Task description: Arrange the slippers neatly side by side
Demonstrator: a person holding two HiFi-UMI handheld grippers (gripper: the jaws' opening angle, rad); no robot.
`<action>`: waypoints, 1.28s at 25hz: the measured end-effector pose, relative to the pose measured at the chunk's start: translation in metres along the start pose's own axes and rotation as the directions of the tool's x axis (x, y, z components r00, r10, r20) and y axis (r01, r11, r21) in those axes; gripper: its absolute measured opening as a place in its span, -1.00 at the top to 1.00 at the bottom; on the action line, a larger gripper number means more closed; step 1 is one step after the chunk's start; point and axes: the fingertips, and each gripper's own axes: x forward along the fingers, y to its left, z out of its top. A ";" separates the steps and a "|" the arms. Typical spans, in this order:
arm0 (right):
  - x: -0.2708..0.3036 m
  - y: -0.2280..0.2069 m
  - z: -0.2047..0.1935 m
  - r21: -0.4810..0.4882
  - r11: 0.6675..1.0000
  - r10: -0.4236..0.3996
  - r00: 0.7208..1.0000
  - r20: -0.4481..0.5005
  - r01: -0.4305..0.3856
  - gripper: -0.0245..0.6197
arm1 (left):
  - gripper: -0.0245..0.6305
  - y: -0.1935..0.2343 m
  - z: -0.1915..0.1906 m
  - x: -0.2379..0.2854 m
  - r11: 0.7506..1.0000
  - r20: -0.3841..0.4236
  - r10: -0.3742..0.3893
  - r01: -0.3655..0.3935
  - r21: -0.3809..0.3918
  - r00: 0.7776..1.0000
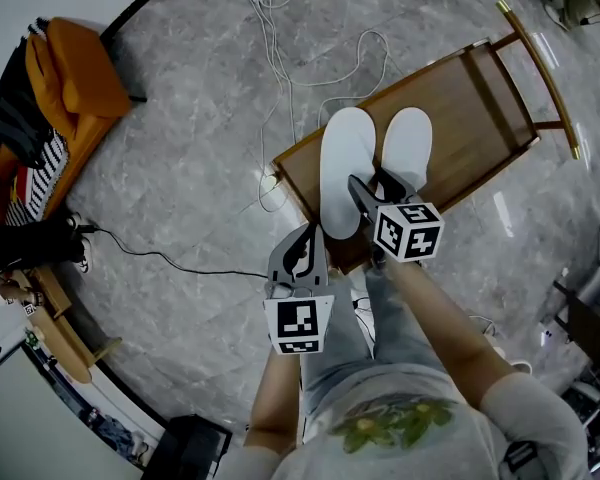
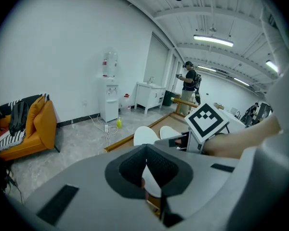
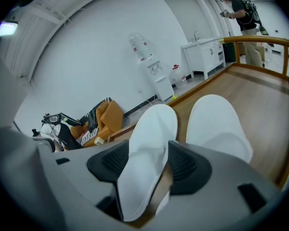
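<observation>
Right tool: wide, I pinch one slipper to lay it beside the other slipper.
Left tool: closed, empty, held clear.

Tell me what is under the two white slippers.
A wooden tray table lies under the left slipper and right slipper. The wood directly beneath them is covered.

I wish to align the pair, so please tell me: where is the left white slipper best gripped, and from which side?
Grip the left slipper at its near end, coming from that side, jaws across its width: it lies lengthwise and is narrow there. The right hand-held gripper holds it so.
</observation>
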 end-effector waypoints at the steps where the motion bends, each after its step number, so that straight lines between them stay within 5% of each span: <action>1: 0.002 0.000 -0.001 0.005 1.000 0.001 1.000 -0.003 -0.001 0.18 | 0.89 -0.001 -0.001 0.000 1.000 0.000 -0.001 0.001 0.000 1.000; 4: 0.006 -0.001 -0.002 0.008 1.000 0.000 1.000 -0.008 0.000 0.22 | 0.89 -0.003 -0.003 -0.001 1.000 -0.002 -0.005 0.005 0.001 1.000; 11: 0.009 -0.004 0.000 -0.021 1.000 -0.019 1.000 -0.023 0.018 0.79 | 0.89 -0.004 -0.003 -0.001 1.000 -0.003 -0.005 0.005 -0.006 1.000; 32: 0.000 0.022 0.003 -0.283 0.940 0.149 0.975 -0.166 -0.191 0.83 | 0.89 -0.003 -0.013 -0.003 0.999 0.002 0.023 -0.023 -0.037 1.000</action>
